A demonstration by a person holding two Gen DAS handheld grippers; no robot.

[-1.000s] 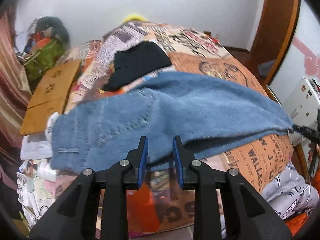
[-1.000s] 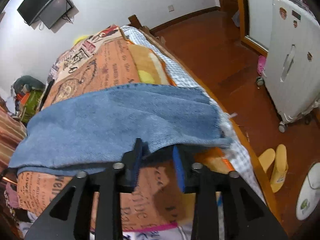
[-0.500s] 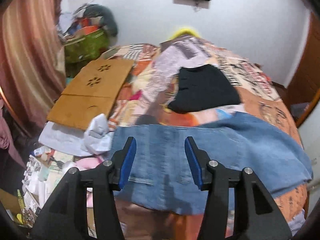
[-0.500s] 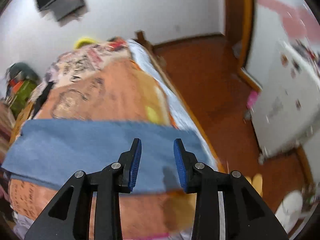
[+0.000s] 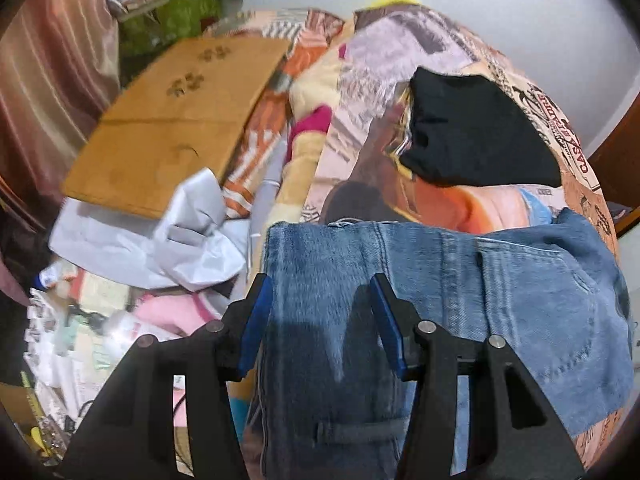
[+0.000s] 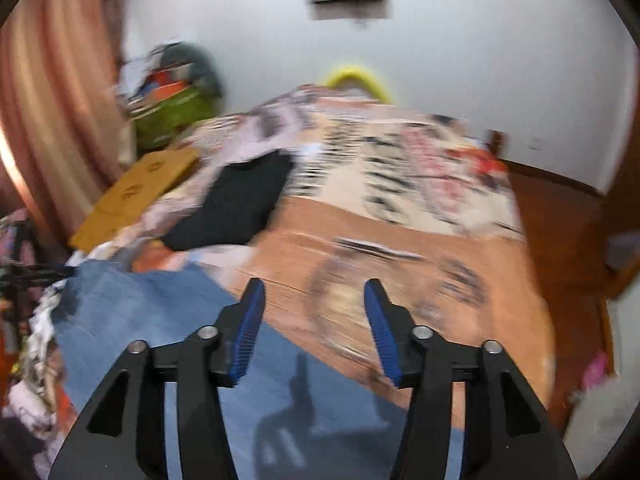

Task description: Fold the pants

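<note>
The jeans [image 5: 460, 300] lie flat across the near end of the bed [image 6: 440, 256], below the black garment [image 5: 472, 136]. The left tool [image 5: 320, 320] hangs half open and empty over their waistband end. The right tool [image 6: 314, 322] is opening, empty. A fold looks finished; the next needs fresh grips on one end.

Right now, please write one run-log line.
stage: fold pants | jeans: on bed | left hand-held gripper: open | right hand-held gripper: opening, empty

Legible print only on bedspread [image 5: 576, 148], right edge, left wrist view: "CASA" and partial "ADRE". Remaining print elsewhere too blurred to read.
</note>
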